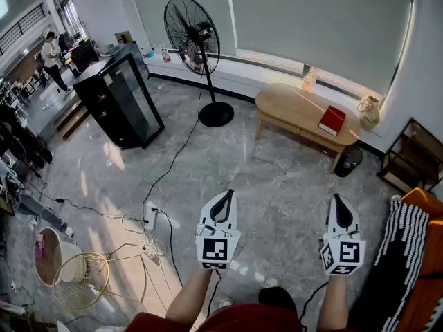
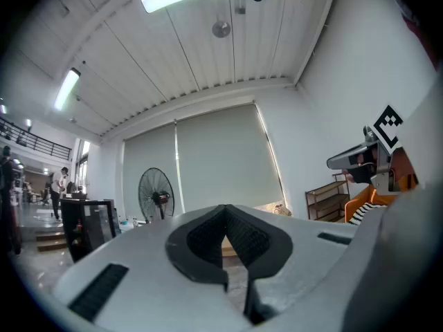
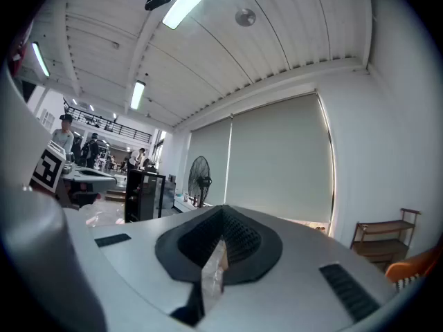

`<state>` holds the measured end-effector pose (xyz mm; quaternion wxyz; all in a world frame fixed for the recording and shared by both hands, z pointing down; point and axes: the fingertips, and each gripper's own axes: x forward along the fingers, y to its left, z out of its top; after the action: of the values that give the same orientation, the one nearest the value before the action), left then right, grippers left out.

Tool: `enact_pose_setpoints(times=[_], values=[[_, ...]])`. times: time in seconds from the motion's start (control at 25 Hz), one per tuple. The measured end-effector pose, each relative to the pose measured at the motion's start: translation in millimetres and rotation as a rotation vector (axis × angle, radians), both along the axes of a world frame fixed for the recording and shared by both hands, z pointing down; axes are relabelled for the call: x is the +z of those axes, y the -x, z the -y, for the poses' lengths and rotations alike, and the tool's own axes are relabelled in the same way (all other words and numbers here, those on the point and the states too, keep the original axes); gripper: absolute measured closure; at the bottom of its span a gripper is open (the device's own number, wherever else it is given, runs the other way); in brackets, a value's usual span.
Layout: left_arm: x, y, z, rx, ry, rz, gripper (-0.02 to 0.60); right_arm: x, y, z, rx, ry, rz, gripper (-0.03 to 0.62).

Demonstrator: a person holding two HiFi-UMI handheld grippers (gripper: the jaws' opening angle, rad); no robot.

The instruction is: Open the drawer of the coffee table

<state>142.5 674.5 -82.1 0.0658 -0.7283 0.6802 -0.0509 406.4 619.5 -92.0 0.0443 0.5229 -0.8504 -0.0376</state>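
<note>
The oval wooden coffee table (image 1: pixel 294 108) stands by the far window wall, well ahead of both grippers. A red book (image 1: pixel 332 120), a small bottle (image 1: pixel 308 79) and a woven bag (image 1: pixel 369 111) rest on it. No drawer front can be made out from here. My left gripper (image 1: pixel 223 199) is held level over the floor, jaws together and empty. My right gripper (image 1: pixel 338 202) hangs beside it to the right, also shut and empty. In the left gripper view the jaws (image 2: pixel 225 216) meet at their tips. The right gripper view shows its jaws (image 3: pixel 221 221) closed too.
A standing fan (image 1: pixel 192 41) and a black glass cabinet (image 1: pixel 119 97) stand at the left. Cables and a power strip (image 1: pixel 149 217) lie on the floor near a wire basket (image 1: pixel 83 279). A dark bin (image 1: pixel 349 162), a shelf (image 1: pixel 408 156) and an orange sofa (image 1: pixel 415 268) are at the right.
</note>
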Motion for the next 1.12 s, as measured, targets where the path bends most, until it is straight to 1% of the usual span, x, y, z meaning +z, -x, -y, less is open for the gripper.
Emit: enact_pose_setpoints(times=[0.12, 0.28, 0.52, 0.72, 0.92, 0.96, 1.04, 1.12], values=[[7.3, 29.1, -48.1, -0.014, 0.022, 0.021, 0.574, 9.1, 16.5, -44.2, 0.037, 0.014, 0.016, 0.599], [11.8, 63.6, -103.6, 0.010, 0.031, 0.024, 0.574, 17.3, 43.9, -100.4, 0.086, 0.022, 0.035, 0.599], [5.3, 89.2, -154.7, 0.035, 0.003, 0.009, 0.575, 5.8, 73.6, -160.1, 0.116, -0.013, 0.035, 0.599], [-6.4, 98.4, -180.5, 0.047, -0.024, 0.002, 0.574, -2.1, 93.9, -188.4, 0.093, -0.029, 0.029, 0.599], [-3.8, 103.9, -199.4, 0.057, -0.024, -0.014, 0.574, -2.5, 109.9, -204.3, 0.082, -0.041, 0.021, 0.597], [-2.0, 106.8, -201.6, 0.055, -0.022, -0.014, 0.574, -2.1, 114.4, -205.8, 0.077, -0.042, 0.019, 0.591], [-0.2, 111.3, -204.5, 0.049, -0.019, -0.015, 0.574, -1.2, 122.1, -207.7, 0.065, -0.041, 0.015, 0.555], [-0.4, 113.3, -206.3, 0.045, -0.017, -0.015, 0.574, 0.3, 126.1, -208.4, 0.059, -0.037, 0.013, 0.506]])
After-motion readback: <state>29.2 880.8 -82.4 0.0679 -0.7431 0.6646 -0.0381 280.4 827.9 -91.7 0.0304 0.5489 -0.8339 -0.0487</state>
